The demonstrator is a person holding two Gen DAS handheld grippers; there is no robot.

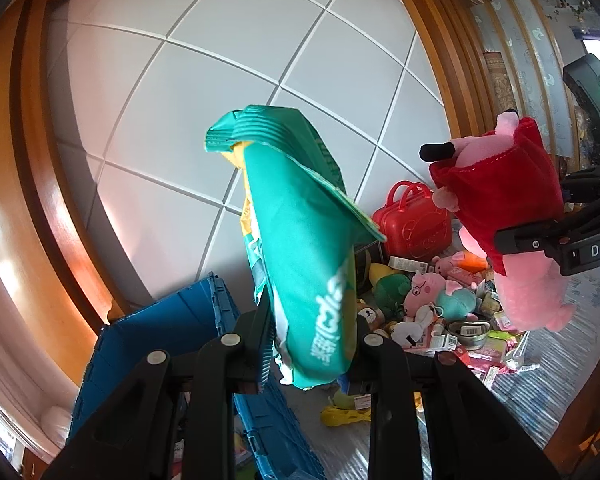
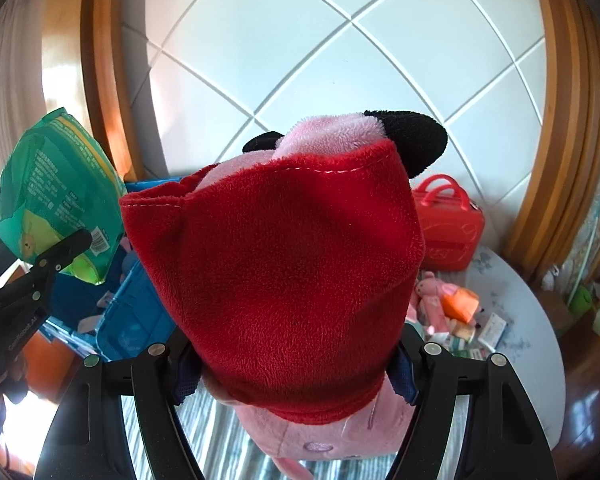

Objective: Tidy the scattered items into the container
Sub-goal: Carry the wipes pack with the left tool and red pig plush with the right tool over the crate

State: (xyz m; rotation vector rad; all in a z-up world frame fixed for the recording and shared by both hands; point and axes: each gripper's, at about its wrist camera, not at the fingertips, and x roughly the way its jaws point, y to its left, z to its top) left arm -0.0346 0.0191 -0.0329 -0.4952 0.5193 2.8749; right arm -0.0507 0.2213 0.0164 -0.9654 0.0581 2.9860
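Two items lifted, pile remaining.
Left gripper (image 1: 312,344) grasps a green packet (image 1: 300,240); right gripper (image 2: 296,364) grasps a plush pig (image 2: 276,256); blue crate (image 1: 172,320) near left; toys (image 1: 428,292) left.

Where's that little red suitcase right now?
The red toy suitcase stands at the far end of the toy pile against the white panelled wall, right of the blue crate.

A white wall (image 1: 228,80) of diamond-shaped panels crossed by raised seams fills the background. A curved wooden frame (image 1: 40,152) borders it at nine o'clock, and wooden slats (image 1: 452,40) rise at one o'clock. Patterned frosted glass (image 1: 532,52) stands beyond them. A pale marbled tabletop (image 2: 516,292) lies at four o'clock in the right wrist view.
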